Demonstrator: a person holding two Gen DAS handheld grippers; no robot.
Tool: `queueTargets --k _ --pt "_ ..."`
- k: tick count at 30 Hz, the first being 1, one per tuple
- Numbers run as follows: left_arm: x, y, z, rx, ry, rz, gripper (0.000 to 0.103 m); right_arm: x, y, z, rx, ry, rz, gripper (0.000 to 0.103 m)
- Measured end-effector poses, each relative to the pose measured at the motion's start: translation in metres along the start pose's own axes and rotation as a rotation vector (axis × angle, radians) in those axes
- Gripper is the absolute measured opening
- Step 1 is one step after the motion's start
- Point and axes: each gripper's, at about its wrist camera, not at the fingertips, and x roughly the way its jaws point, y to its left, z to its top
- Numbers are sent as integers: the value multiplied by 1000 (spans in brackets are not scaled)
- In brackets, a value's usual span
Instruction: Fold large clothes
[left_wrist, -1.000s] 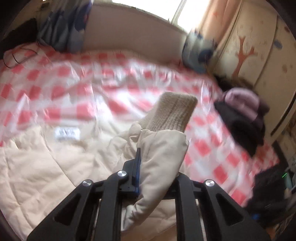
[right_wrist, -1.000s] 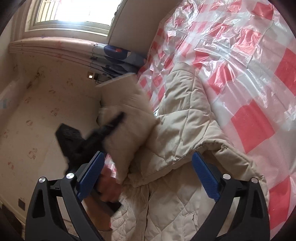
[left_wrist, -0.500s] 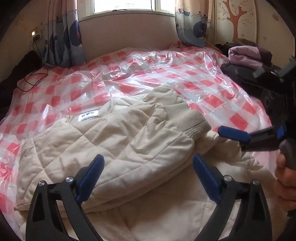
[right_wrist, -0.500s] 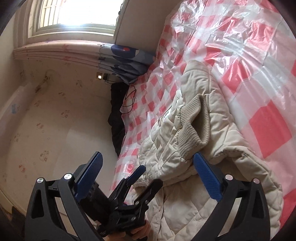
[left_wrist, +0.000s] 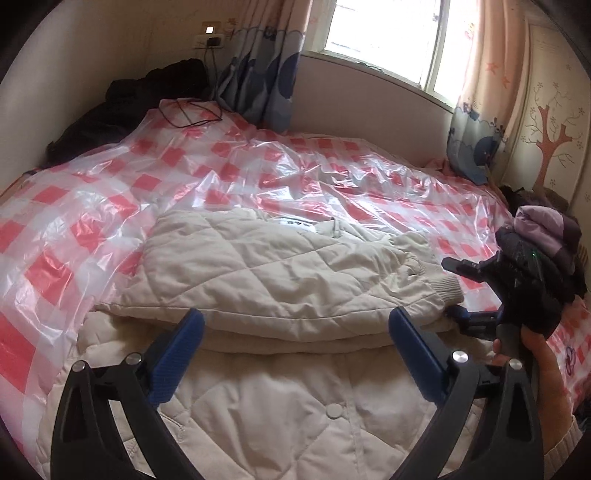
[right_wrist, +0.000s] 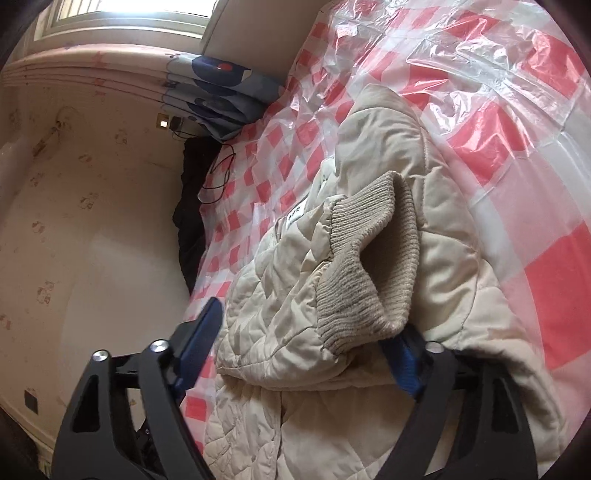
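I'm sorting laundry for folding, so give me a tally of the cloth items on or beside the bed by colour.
Cream: 1, jacket
Purple: 1, folded garment
Black: 2, one pile under the purple garment, one heap at the bed's far left corner
Total: 4

**Jacket spread on a bed**

A jacket (left_wrist: 266, 280) lies on the bed (left_wrist: 332, 184) ahead of the left gripper's fingers (left_wrist: 177, 347), one sleeve (left_wrist: 332, 273) folded across it. The sleeve's cuff (right_wrist: 369, 266) sits between the right gripper's fingers (right_wrist: 199, 343). Stacked clothes (left_wrist: 546, 229) lie beyond, right.
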Motion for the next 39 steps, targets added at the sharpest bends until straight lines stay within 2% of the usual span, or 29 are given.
queueTargets --k 1,2,4,8,10,12,15,16,17,18,21,23,24,25,26,28,29,31,32,33,36,38,39 --pt "5 8 0 -16 7 24 96 2 2 2 -10 -5 -20 26" --pt "8 16 -1 -32 14 44 96 2 6 6 -25 -17 -42 14" --pt "12 34 2 -81 21 79 96 -5 23 16 -86 -63 -45 13" --pt "-1 71 10 -231 -36 81 96 -46 86 35 -290 -239 -2 13" --pt "-5 84 13 -272 -52 102 96 -58 98 37 -344 -287 -6 13" --pt "-2 95 13 -297 -39 144 96 -51 81 39 -345 -271 -81 13" --pt "14 109 6 -326 15 174 96 -16 16 35 -250 -117 -216 13" --pt "23 113 2 -330 47 182 96 -3 -7 31 -213 -36 -268 16" --pt "31 116 -2 -329 78 204 96 1 -23 25 -182 3 -276 17" --pt "38 119 -6 -321 106 227 96 -5 -31 21 -157 0 -247 20" --pt "40 120 -8 -322 109 252 96 -38 -17 16 -181 -111 -273 32" --pt "29 118 -3 -350 40 223 96 -60 12 14 -268 -239 -274 44" --pt "25 116 0 -355 15 210 96 -67 29 11 -331 -288 -254 56" --pt "25 114 3 -354 4 203 96 -67 45 11 -395 -302 -234 61" --pt "28 111 4 -347 12 199 96 -60 58 8 -460 -282 -222 62" --pt "45 108 3 -322 68 212 96 -28 72 7 -534 -169 -225 62" --pt "57 107 0 -300 109 241 96 -7 69 9 -537 -109 -266 62" --pt "77 107 -9 -242 168 317 96 40 47 14 -489 10 -407 62" --pt "86 109 -13 -227 200 324 96 57 28 18 -446 70 -439 61" --pt "89 112 -16 -233 213 307 96 68 17 21 -417 93 -438 60" --pt "74 114 -9 -248 210 288 96 49 25 26 -374 89 -380 60" --pt "46 116 2 -253 194 253 96 14 40 22 -393 95 -292 61" --pt "27 117 7 -249 177 247 96 -8 50 16 -413 96 -274 67"
